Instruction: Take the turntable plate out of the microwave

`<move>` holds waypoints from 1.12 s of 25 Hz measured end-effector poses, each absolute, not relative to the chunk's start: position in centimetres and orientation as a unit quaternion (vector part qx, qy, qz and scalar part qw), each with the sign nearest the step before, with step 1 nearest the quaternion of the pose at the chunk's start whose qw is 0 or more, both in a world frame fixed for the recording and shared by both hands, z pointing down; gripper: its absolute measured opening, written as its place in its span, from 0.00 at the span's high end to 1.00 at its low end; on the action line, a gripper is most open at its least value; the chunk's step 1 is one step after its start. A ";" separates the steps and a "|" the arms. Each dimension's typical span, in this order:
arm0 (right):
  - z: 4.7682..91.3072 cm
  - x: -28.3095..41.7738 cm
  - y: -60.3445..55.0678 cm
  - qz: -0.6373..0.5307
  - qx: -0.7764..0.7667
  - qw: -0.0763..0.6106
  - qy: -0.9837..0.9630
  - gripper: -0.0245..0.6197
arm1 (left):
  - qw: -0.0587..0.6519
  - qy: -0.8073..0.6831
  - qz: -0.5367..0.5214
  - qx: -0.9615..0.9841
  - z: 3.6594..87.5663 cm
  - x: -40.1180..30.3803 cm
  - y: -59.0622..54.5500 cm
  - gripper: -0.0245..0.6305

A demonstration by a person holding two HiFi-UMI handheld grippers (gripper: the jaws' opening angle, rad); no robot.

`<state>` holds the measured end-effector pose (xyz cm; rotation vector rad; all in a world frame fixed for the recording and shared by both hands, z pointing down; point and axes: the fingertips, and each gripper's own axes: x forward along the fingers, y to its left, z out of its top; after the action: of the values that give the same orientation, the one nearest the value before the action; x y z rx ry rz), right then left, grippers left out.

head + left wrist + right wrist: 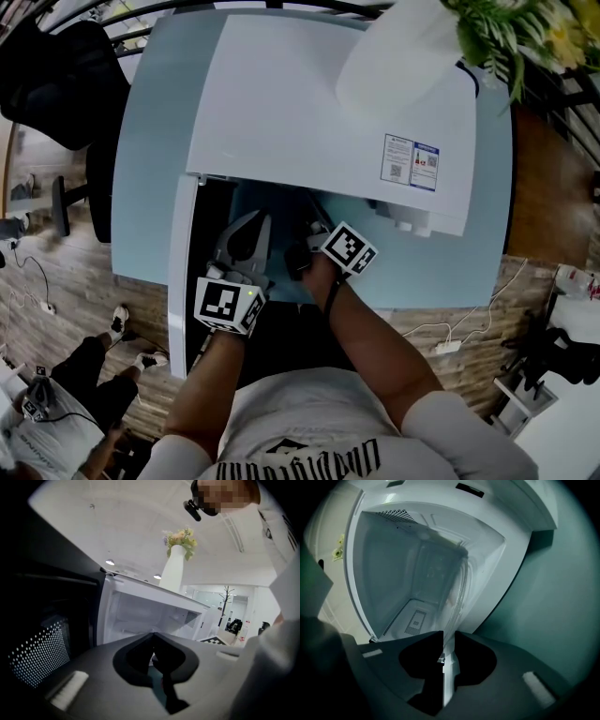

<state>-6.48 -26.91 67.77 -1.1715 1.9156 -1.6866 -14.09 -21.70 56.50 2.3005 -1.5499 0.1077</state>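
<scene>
One turntable plate (460, 590), clear glass, shows edge-on in the right gripper view. Its rim line runs from the jaws straight into the cavity of the one white microwave (309, 103), so most of it sits inside. The right gripper (447, 633) is clamped on the near rim. The left gripper (153, 633) has its jaws together with nothing in them, in front of the opening. The head view hides the plate under the microwave top, but shows both grippers side by side, the light-blue table (155, 141) and the one door (183, 272) swung open at left. One white vase (394, 56) of flowers stands on top.
</scene>
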 end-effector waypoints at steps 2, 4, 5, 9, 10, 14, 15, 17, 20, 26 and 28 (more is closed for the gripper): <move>67.6 -6.6 -27.0 -0.592 -0.410 0.168 0.674 0.89 | 0.182 -0.549 0.039 0.815 56.6 -14.1 -21.7 0.89; 67.6 -6.7 -27.1 -0.595 -0.408 0.170 0.671 0.89 | 0.183 -0.550 0.038 0.814 56.6 -14.2 -21.7 0.89; 67.6 -6.7 -27.1 -0.597 -0.407 0.171 0.670 0.89 | 0.184 -0.550 0.038 0.814 56.6 -14.2 -21.6 0.89; 67.6 -6.5 -27.1 -0.601 -0.408 0.179 0.663 0.90 | 0.184 -0.550 0.038 0.814 56.6 -14.1 -21.5 0.89; 67.6 -6.4 -27.0 -0.602 -0.409 0.180 0.662 0.90 | 0.184 -0.551 0.037 0.813 56.6 -14.1 -21.5 0.89; 67.6 -6.0 -26.8 -0.603 -0.411 0.180 0.660 0.91 | 0.184 -0.551 0.036 0.813 56.5 -14.0 -21.4 0.89; 67.6 -5.9 -26.8 -0.603 -0.412 0.180 0.659 0.91 | 0.184 -0.551 0.036 0.813 56.5 -13.9 -21.3 0.89; 67.5 -5.7 -26.6 -0.603 -0.412 0.180 0.658 0.91 | 0.182 -0.551 0.036 0.814 56.4 -13.8 -21.3 0.89; 67.5 -5.4 -26.2 -0.605 -0.413 0.180 0.656 0.91 | 0.181 -0.551 0.036 0.814 56.3 -13.7 -21.2 0.89; 67.5 -4.9 -25.3 -0.608 -0.413 0.180 0.653 0.92 | 0.180 -0.551 0.035 0.814 56.2 -13.3 -20.8 0.89; 67.5 -4.6 -25.2 -0.608 -0.414 0.181 0.653 0.92 | 0.180 -0.551 0.035 0.814 56.1 -13.2 -20.7 0.89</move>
<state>-4.58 -25.25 67.46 -1.1704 1.8441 -1.7168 -13.15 -20.71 56.14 2.3002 -1.5569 0.0990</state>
